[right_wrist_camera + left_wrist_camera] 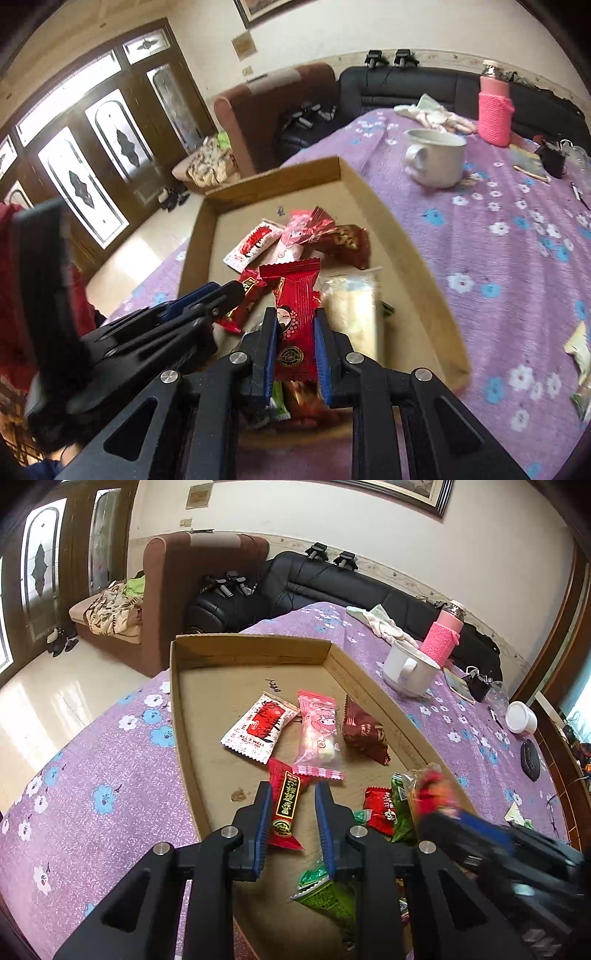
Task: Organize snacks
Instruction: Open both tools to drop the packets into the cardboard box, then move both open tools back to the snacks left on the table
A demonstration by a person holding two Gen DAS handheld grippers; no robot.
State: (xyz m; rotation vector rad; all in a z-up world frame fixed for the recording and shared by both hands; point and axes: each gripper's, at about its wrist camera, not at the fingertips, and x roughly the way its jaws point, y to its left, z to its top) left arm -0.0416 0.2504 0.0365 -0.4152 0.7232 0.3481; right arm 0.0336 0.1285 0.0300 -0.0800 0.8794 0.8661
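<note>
A shallow cardboard box (192, 686) on the purple flowered tablecloth holds several snack packets. My left gripper (293, 794) is open above a long red packet (284, 808) that lies on the box floor between its fingers. Beyond lie a white-and-red packet (258, 727), a pink packet (319, 734) and a dark red packet (364, 731). My right gripper (295, 319) is shut on a red packet with a cartoon face (295, 314), held above the box (406, 236). It appears blurred in the left wrist view (436, 794). Green packets (328, 897) lie at the near end.
A white mug (408, 672) and a pink-sleeved bottle (443, 635) stand on the table right of the box. A white lid (521, 718), a black disc (532, 758) and small items lie further right. More packets (581, 354) lie outside the box. Sofas stand behind the table.
</note>
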